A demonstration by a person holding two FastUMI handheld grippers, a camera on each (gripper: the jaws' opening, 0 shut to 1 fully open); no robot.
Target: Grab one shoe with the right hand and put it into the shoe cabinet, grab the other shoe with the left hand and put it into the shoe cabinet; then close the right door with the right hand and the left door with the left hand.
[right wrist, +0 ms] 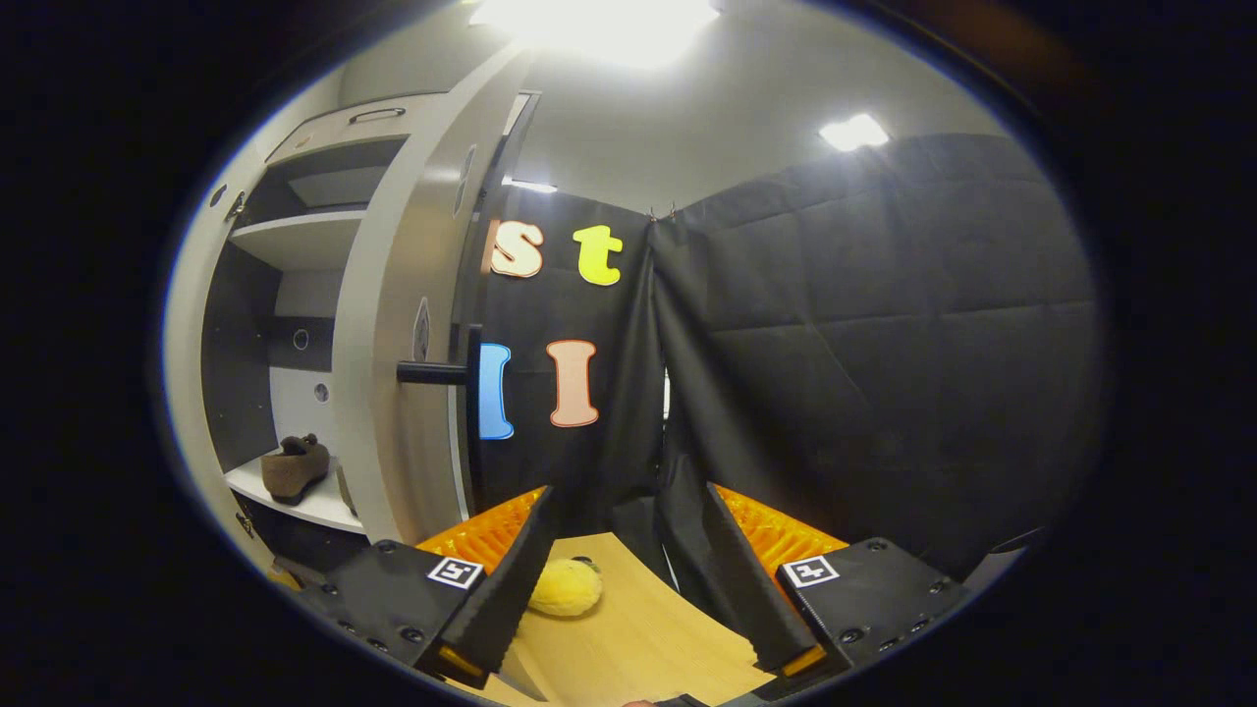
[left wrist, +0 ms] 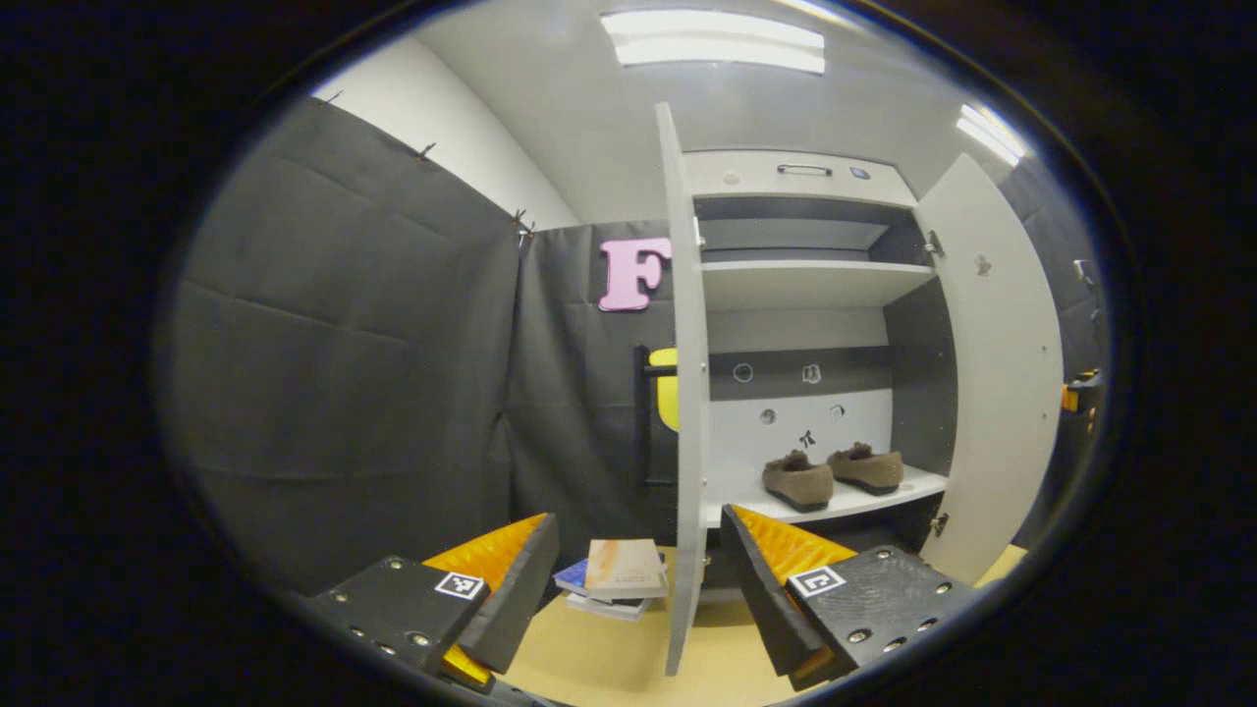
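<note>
From the left gripper view I see the shoe cabinet (left wrist: 805,285), pale grey-white outside with darker inner side walls and white shelves. Both shoes sit on its lowest white shelf (left wrist: 845,503). I count two shoes, both brown, suede-like, low slip-ons with a small bow or tassel on the upper. The nearer shoe (left wrist: 797,481) lies to the left and toward the shelf's front edge; the farther shoe (left wrist: 866,468) lies just beside it to the right and deeper in. They are close, and I cannot tell whether they touch. Each shoe's long axis runs diagonally on the shelf, front-left to back-right in this view; I cannot tell with certainty which end is the toe.

I count two doors, both open. The left door (left wrist: 687,393) stands nearly edge-on to the camera; the right door (left wrist: 997,373) swings outward to the right.

The left gripper (left wrist: 638,579) has its fingers spread apart and empty. Between them, on the wooden floor (left wrist: 609,658), lies one stack of books (left wrist: 617,577).

In the right gripper view, the right gripper (right wrist: 614,570) also has its fingers spread with nothing between them. The right door (right wrist: 408,324) carries one dark bar handle (right wrist: 432,372). One shoe (right wrist: 295,468) shows on the shelf. One yellow plush toy (right wrist: 567,587) lies on the floor.
</note>
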